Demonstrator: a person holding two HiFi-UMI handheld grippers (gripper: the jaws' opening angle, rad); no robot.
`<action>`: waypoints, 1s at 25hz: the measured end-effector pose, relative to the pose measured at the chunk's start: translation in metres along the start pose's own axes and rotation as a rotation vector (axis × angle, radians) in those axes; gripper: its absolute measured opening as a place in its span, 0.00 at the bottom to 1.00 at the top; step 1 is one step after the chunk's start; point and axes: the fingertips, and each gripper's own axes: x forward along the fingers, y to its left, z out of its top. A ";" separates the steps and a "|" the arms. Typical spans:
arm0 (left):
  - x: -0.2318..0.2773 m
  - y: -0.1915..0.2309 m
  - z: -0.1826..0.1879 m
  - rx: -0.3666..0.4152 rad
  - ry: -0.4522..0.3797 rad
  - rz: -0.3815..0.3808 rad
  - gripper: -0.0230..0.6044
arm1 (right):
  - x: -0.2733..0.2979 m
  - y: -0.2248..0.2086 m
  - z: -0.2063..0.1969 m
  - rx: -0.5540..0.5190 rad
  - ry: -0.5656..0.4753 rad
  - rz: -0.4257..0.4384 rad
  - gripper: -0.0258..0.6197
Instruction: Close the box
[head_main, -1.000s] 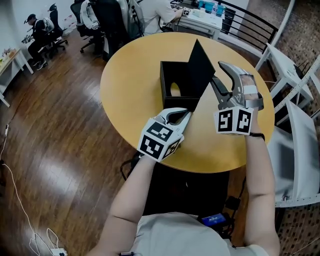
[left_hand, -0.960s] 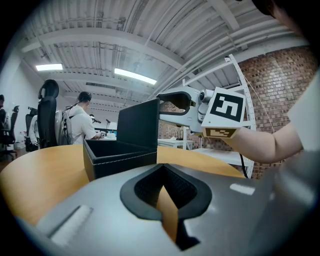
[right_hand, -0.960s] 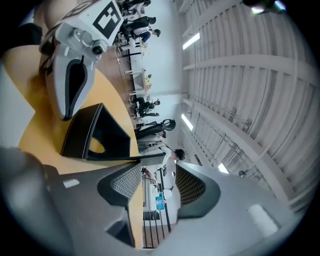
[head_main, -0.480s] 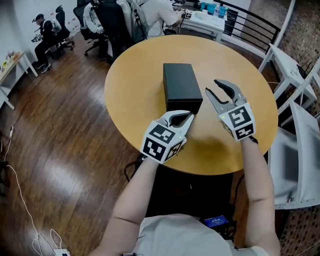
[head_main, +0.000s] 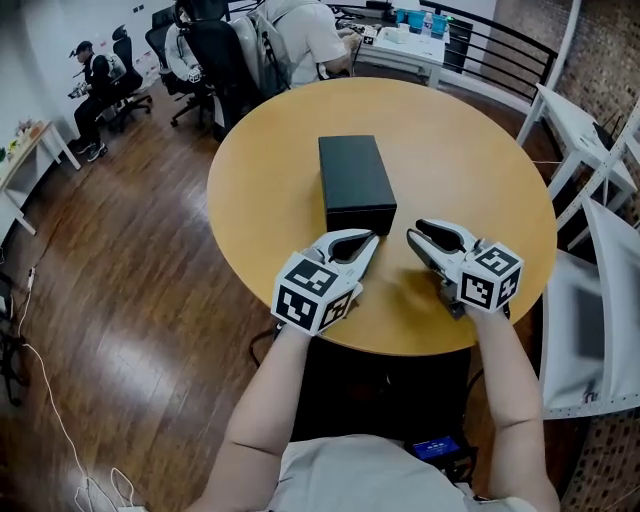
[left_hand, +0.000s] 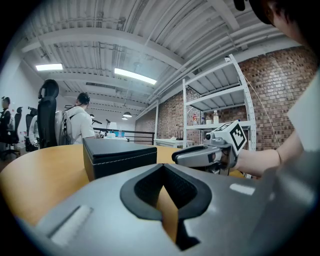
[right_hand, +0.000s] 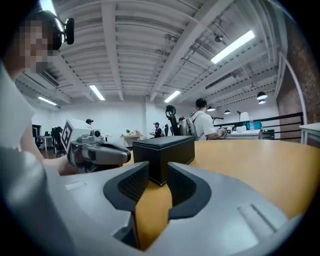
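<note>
Box (head_main: 355, 184), black, lid down (pale stitching along edges), middle of table (head_main: 250, 190), left gripper (head_main: 368, 239) shut and empty, right gripper (head_main: 413, 234) closing on nothing.

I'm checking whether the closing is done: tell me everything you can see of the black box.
The black box is a rectangular, matte, leather-like case with a pale stitched line below its lid. The lid is shut flat. It lies flat near the middle of the round wooden table, and only the table touches it.
</note>
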 end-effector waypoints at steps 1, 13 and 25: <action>0.000 0.000 0.000 0.000 0.000 0.000 0.04 | -0.002 0.002 0.001 -0.006 -0.012 0.002 0.21; -0.002 -0.003 0.000 0.001 -0.004 0.000 0.04 | -0.007 0.008 0.004 -0.020 -0.039 0.008 0.16; -0.003 -0.003 0.000 0.001 -0.007 -0.001 0.04 | -0.007 0.009 0.003 -0.021 -0.035 0.007 0.13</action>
